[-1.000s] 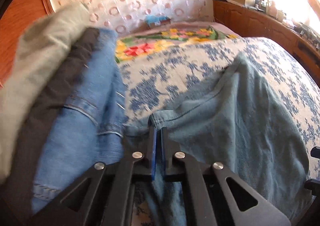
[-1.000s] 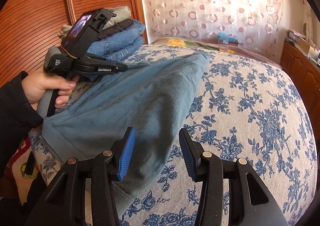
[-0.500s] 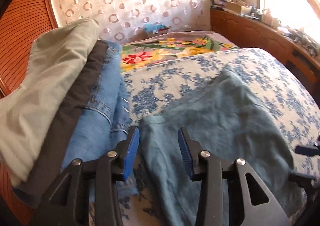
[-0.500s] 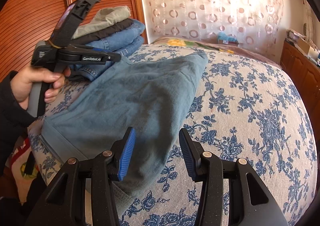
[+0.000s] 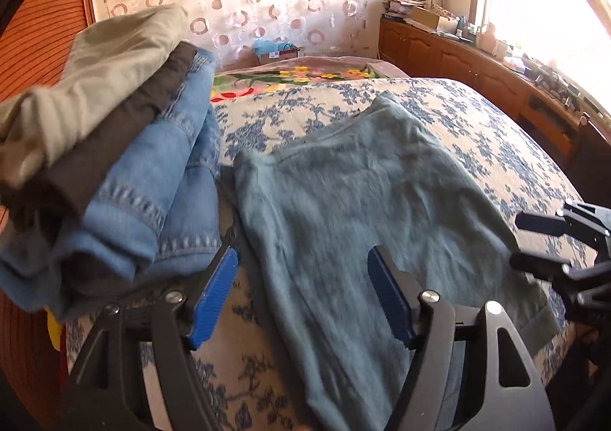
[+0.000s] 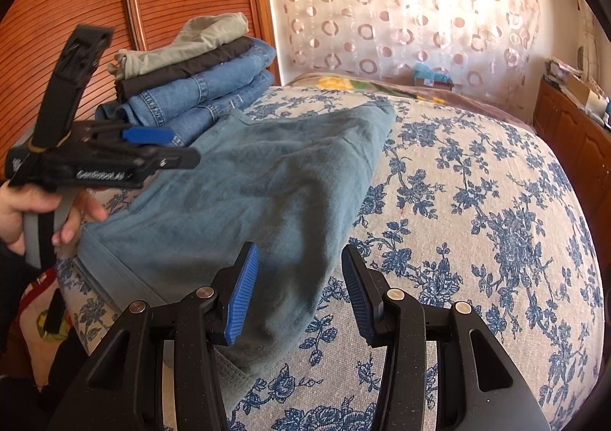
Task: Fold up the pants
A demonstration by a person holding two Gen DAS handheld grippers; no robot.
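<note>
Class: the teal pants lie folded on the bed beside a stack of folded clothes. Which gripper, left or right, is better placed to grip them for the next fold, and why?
Probably the right gripper: it hovers open over the near edge of the teal pants. The left gripper, jaws opening, grips nothing.

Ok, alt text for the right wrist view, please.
Teal pants lie folded on a blue-floral bedspread, with the right claw open above their near edge. The left claw hangs over them, opening, empty, beside a stack of folded clothes.
</note>
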